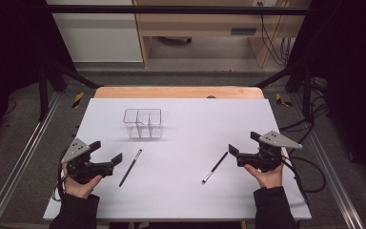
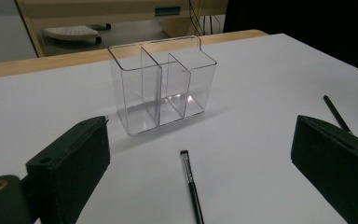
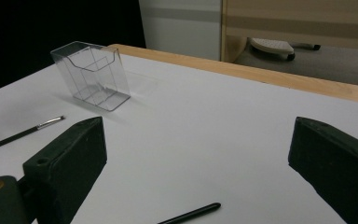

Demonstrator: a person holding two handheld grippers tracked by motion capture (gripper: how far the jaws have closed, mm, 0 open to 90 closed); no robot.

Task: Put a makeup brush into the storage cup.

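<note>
High view: both brushes (image 1: 130,167) (image 1: 215,168) lie diagonally, tips far-right.

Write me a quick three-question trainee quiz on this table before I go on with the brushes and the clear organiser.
1. True or false: the clear plastic three-compartment organiser already holds a brush.
2. Which thin black-handled makeup brush lies nearer the left gripper: A) the left brush, B) the right brush?
3. How do the jaws of the left gripper and the right gripper stand?

Key
1. False; all three compartments are empty.
2. A.
3. Both stand open, with nothing between them; both brushes lie flat on the white table cover, apart from the organiser.
</note>
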